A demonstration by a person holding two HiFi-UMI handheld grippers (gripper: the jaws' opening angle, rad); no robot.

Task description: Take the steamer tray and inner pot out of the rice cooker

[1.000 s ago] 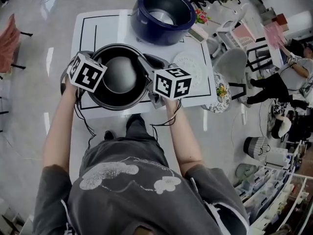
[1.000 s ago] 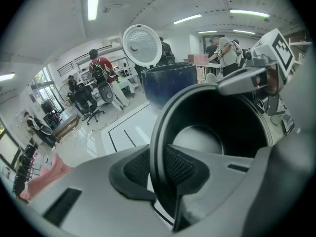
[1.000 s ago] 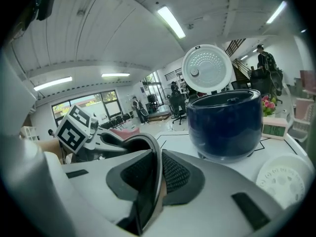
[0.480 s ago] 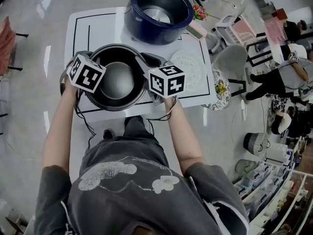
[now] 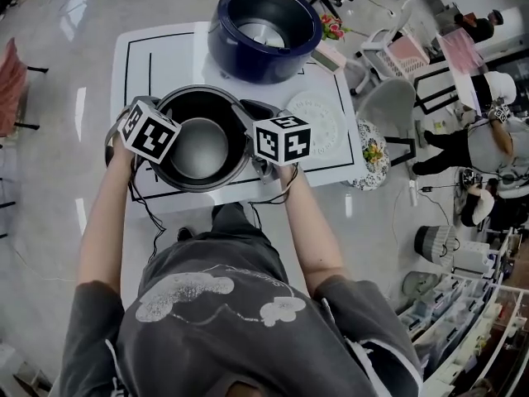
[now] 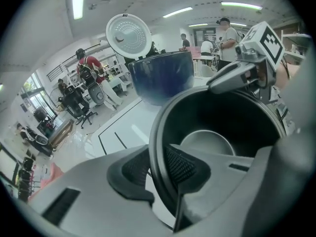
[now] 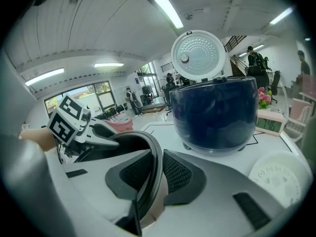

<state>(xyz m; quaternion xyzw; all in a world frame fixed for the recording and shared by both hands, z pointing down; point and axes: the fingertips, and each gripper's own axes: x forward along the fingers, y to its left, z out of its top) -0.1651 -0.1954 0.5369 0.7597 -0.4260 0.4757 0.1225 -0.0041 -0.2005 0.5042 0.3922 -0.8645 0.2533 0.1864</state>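
Head view: forearms outstretched, left gripper (image 6: 158,167) and right gripper (image 7: 154,174) just loosening, astride inner pot (image 5: 198,149) rim.

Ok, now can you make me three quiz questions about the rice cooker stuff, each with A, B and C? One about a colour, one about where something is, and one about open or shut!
1. What colour is the cooker?
A. red
B. dark blue
C. yellow

2. Where is the white tray?
A. inside the cooker
B. on the floor
C. on the table, right of the pot

3. How is the cooker's lid?
A. standing open
B. shut
C. taken off and lying on the floor

Answers:
1 B: its outside is dark blue in every view.
2 C: the head view shows it lying flat on the table beside the pot.
3 A: the right gripper view shows it upright above the open cooker.
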